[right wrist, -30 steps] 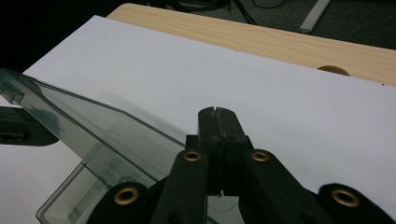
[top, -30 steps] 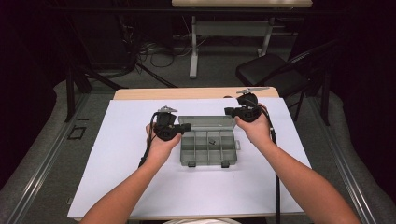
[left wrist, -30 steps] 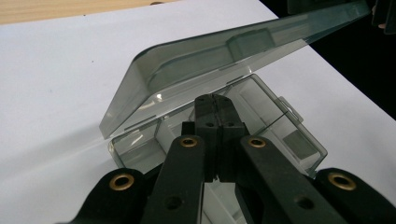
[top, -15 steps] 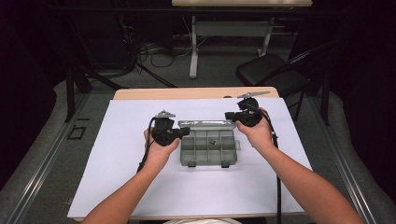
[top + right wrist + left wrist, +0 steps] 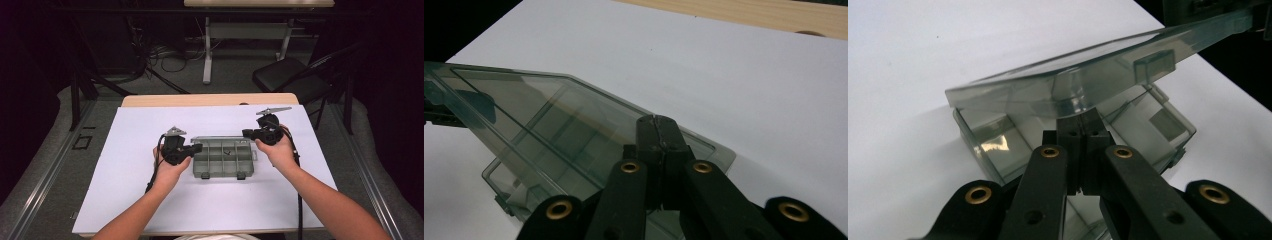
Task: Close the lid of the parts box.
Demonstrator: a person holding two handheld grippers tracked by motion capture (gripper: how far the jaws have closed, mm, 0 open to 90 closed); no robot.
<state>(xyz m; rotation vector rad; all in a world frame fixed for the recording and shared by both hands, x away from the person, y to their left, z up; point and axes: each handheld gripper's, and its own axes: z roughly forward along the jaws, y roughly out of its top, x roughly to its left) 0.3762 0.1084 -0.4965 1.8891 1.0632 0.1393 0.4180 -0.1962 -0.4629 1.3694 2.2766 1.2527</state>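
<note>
A smoky clear compartment box (image 5: 222, 161) lies on the white sheet, with a small dark part in one far cell. Its hinged lid (image 5: 1083, 80) hangs tilted, half raised over the tray. My left gripper (image 5: 198, 148) is shut at the box's left end, and its fingertips (image 5: 1083, 122) sit just under the lid's edge. At the right far corner my right gripper (image 5: 246, 133) is also shut, its fingertips (image 5: 656, 127) resting against the lid (image 5: 574, 120). Neither pair of jaws pinches anything.
The white sheet (image 5: 125, 150) covers most of a wooden table (image 5: 200, 100). Beyond the table's far edge stand a black chair (image 5: 295, 80), a desk frame and floor cables. Cables trail from both grippers toward the person.
Both hands have come down and toward the person. The lid, upright a second ago, has tipped lower over the tray.
</note>
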